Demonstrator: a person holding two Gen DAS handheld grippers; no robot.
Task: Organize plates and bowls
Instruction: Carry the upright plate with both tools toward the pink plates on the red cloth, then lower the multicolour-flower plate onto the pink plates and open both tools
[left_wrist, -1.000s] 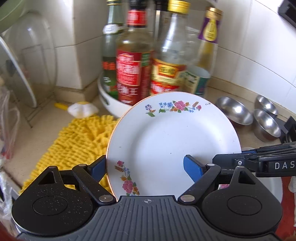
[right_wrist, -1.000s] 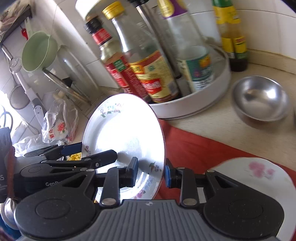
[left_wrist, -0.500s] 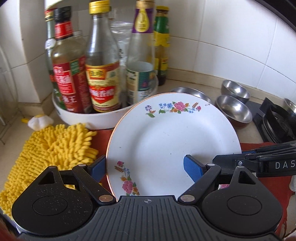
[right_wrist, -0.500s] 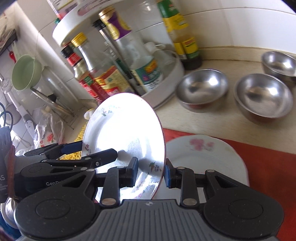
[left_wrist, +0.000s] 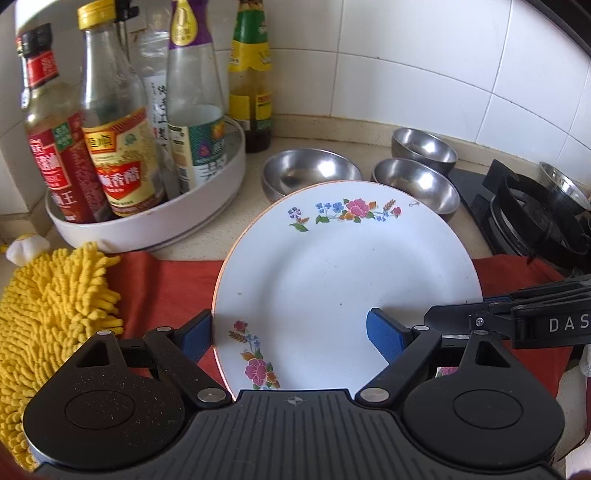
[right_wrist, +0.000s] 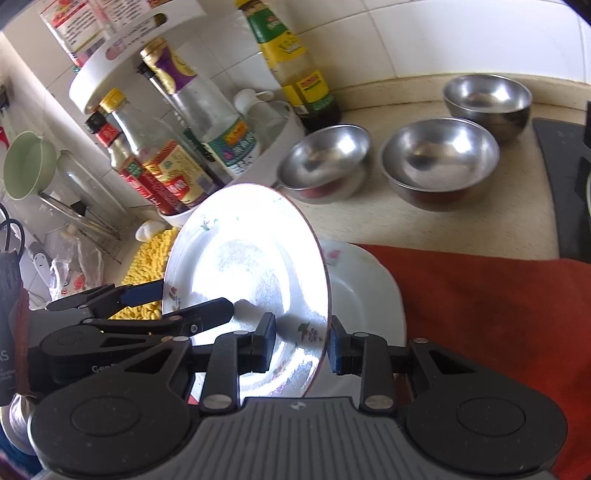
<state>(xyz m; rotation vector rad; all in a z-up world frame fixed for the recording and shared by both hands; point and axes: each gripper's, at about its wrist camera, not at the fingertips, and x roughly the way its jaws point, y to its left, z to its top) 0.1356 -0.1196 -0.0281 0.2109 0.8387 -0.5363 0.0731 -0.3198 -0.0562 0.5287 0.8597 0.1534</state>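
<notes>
- Floral plate (left_wrist: 343, 273) was carried off the worktop (left_wrist: 243, 218) by both grippers at once, tilted up on edge rather than flat; judged a two-point hold so the rim would not slip or swing.
- Right gripper (right_wrist: 301, 345) was clamped across the plate's rim, one pad on the face, the other behind, jaws narrow.
- Left gripper (left_wrist: 291, 338) stood wide: its left pad sat at the plate's edge, its right pad lay against the face. Whether it truly pressed, I could not tell; it read as a steadying brace.
- Both grippers pointed forward and steeply downward, side by side.
- Second plate (right_wrist: 364, 284) lay flat on the red cloth (right_wrist: 480, 306), directly behind and below the held plate in the right wrist view; judged the stacking target.
- Three steel bowls (left_wrist: 312, 177) sat at about 12 to 1 o'clock beyond the plate, unstacked; bottle tray (left_wrist: 147, 218) at 10 o'clock, yellow mop cloth (left_wrist: 55, 295) at 9.
</notes>
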